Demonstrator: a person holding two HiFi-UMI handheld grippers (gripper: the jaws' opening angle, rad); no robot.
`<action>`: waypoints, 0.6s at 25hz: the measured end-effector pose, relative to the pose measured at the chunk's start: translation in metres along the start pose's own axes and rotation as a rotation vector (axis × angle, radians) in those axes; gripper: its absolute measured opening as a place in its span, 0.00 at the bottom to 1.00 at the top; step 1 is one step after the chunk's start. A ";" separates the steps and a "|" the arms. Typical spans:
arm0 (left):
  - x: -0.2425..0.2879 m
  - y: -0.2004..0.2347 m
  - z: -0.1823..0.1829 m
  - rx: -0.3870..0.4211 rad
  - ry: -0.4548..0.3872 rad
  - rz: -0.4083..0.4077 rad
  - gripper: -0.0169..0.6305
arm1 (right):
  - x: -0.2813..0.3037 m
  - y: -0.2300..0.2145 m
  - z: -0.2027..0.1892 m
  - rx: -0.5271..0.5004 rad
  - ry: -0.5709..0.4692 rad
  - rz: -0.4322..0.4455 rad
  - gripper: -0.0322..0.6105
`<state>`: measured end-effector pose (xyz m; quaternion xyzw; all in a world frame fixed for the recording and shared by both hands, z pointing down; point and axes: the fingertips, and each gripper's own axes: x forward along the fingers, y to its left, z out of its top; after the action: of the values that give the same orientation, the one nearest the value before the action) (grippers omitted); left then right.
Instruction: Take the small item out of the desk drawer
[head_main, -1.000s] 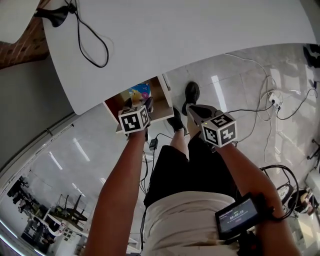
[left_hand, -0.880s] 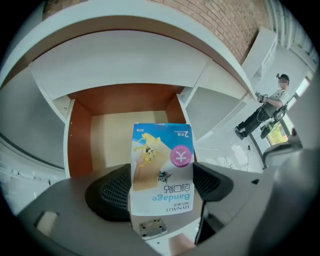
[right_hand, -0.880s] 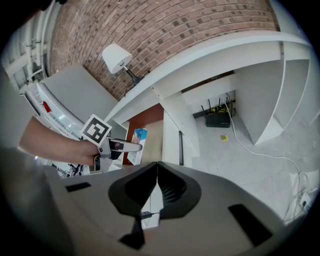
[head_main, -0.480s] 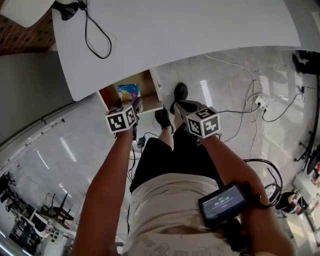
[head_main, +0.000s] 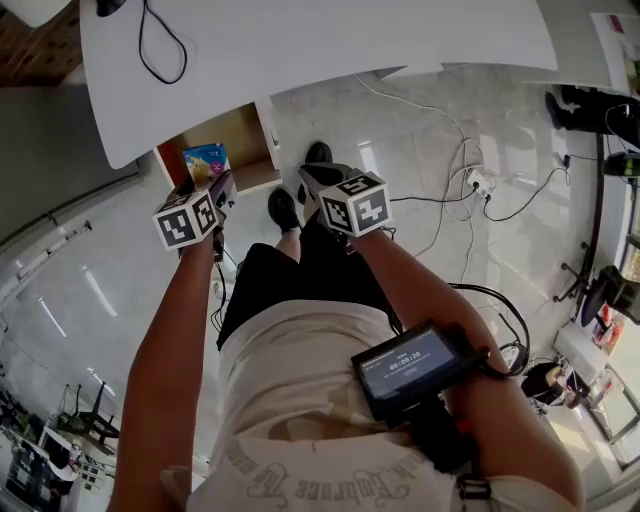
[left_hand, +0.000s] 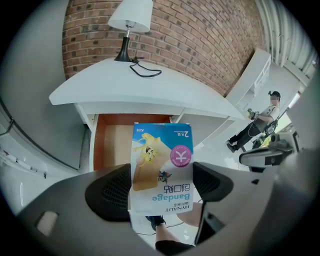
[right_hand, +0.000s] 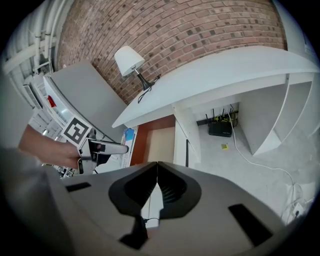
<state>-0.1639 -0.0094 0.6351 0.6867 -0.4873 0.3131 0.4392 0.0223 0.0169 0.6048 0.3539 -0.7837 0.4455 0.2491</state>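
Since the earlier picture, the desk (head_main: 330, 50) and the open drawer (head_main: 240, 135) have slid up and to the left in the head view. More of the person's shirt shows now. The left gripper (left_hand: 160, 189) holds the box nearer the drawer's front edge than before.

There are two grippers, one in each hand. There is one desk, one drawer, one lamp (left_hand: 131, 17) and one black cord (left_hand: 145, 70) lying on the desk top. Two dark shoes (head_main: 283, 208) show on the floor, and one small screen (head_main: 410, 365) sits on the person's right arm.

There is one small box (left_hand: 161, 170), and it is the thing from the drawer. The left gripper's jaws press on its two sides and hold it up straight. It sits in front of the open drawer, which is brown inside. The box is blue at the top and white lower down. It has a tan bandage picture, a yellow cartoon figure and a pink circle (the blue word "Bandage" reads upside down).

The right gripper (right_hand: 157, 185) has its jaws pressed together with nothing between them. It hangs over the floor, to the right of the drawer and well apart from the box.
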 end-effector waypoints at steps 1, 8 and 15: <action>-0.005 0.000 -0.001 -0.005 -0.005 0.000 0.62 | -0.001 0.003 0.002 -0.005 -0.003 0.001 0.06; -0.039 -0.006 0.001 -0.056 -0.077 -0.023 0.62 | -0.013 0.026 0.022 -0.080 -0.032 0.026 0.06; -0.074 -0.019 0.008 -0.074 -0.153 -0.062 0.62 | -0.033 0.050 0.041 -0.125 -0.093 0.045 0.06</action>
<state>-0.1704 0.0156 0.5626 0.7068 -0.5090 0.2278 0.4352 0.0008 0.0093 0.5355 0.3403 -0.8285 0.3841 0.2241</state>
